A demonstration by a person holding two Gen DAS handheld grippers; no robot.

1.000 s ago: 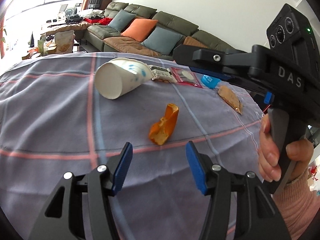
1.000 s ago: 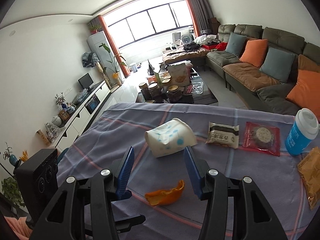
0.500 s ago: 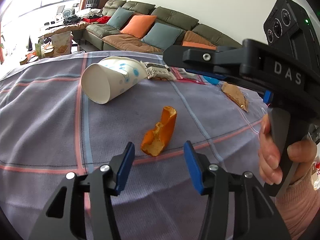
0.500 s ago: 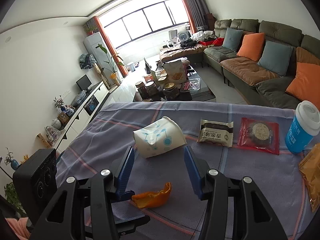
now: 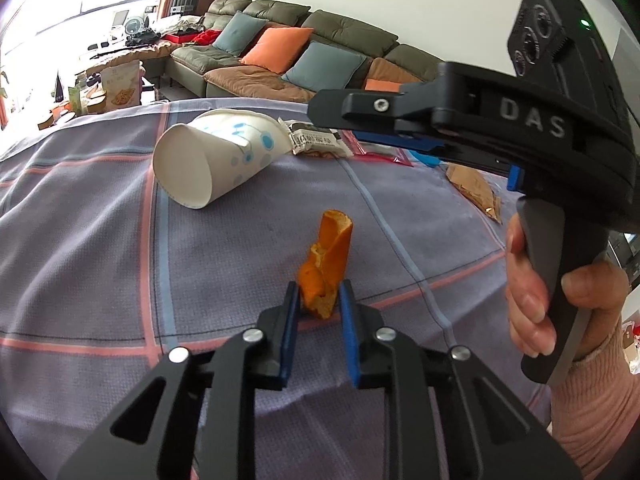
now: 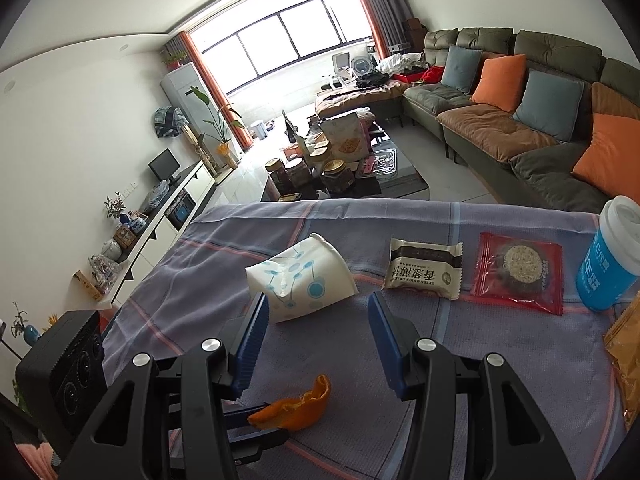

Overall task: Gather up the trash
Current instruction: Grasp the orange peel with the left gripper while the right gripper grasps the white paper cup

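Observation:
An orange peel (image 5: 327, 258) lies on the plaid tablecloth (image 5: 80, 240). My left gripper (image 5: 318, 300) is shut on the near end of the peel, which rests on the cloth. The peel also shows in the right wrist view (image 6: 294, 410), with the left gripper's fingers at its left end. A tipped white paper cup with blue dots (image 5: 218, 158) lies behind it and shows in the right wrist view too (image 6: 302, 282). My right gripper (image 6: 318, 336) is open and empty, hovering above the cloth just short of the cup.
A white snack packet (image 6: 424, 268), a red cookie packet (image 6: 518, 272), a blue lidded cup (image 6: 610, 268) and a brown wrapper (image 6: 626, 340) lie along the right side. The table's far edge (image 6: 320, 204) faces a coffee table and sofa.
My left gripper moved forward to the orange peel and closed on its near end. The right gripper shifted slightly nearer the cup and stayed open.

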